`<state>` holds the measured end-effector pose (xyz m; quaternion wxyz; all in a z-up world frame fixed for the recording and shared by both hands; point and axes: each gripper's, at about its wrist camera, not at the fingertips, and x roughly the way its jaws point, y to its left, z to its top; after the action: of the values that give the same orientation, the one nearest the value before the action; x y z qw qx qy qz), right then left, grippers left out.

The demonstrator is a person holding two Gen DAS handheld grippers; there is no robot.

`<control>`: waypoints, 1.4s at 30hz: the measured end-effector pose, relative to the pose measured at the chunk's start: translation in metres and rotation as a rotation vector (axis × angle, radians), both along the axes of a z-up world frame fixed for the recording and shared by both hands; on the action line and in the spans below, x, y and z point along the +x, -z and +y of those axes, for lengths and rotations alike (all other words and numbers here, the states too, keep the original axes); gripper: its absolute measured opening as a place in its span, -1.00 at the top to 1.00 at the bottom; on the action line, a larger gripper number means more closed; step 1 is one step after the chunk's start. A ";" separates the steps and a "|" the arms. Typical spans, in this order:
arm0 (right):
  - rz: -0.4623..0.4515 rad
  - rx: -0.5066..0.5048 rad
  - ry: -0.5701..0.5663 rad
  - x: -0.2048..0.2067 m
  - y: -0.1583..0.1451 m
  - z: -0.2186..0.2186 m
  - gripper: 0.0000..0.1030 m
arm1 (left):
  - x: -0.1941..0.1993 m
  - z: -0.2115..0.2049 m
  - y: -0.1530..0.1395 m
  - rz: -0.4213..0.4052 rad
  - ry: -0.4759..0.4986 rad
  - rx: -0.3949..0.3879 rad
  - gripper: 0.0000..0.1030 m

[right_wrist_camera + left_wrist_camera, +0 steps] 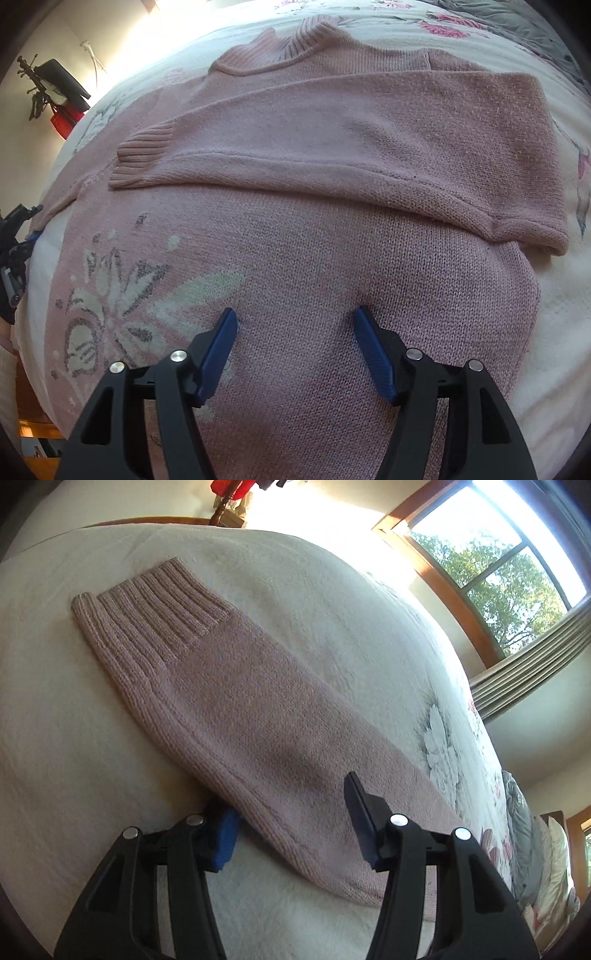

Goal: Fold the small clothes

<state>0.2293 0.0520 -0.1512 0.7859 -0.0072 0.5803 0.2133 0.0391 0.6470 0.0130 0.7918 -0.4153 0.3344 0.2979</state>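
Straddling sleeve (236, 709) edge, left claw (291, 827)

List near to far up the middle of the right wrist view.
right gripper jaws open → sweater body → folded sleeve → ribbed collar → floral bedspread

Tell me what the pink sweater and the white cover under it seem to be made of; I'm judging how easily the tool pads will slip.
The pink sweater looks like matte knitted yarn: visible stitch rows and a ribbed cuff; the fibre itself cannot be told. The white cover looks like soft, fuzzy plush or fleece, with a napped, slightly pebbled surface and no sheen.
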 end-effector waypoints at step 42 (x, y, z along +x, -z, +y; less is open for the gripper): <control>-0.043 0.030 0.054 -0.017 -0.013 -0.050 -0.21 | 0.193 -0.405 0.021 -0.034 0.758 -0.020 0.90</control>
<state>0.2124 0.0021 -0.1384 0.8038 0.0156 0.5599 0.2003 0.2325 0.2415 -0.0075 0.8473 -0.2744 0.4540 -0.0266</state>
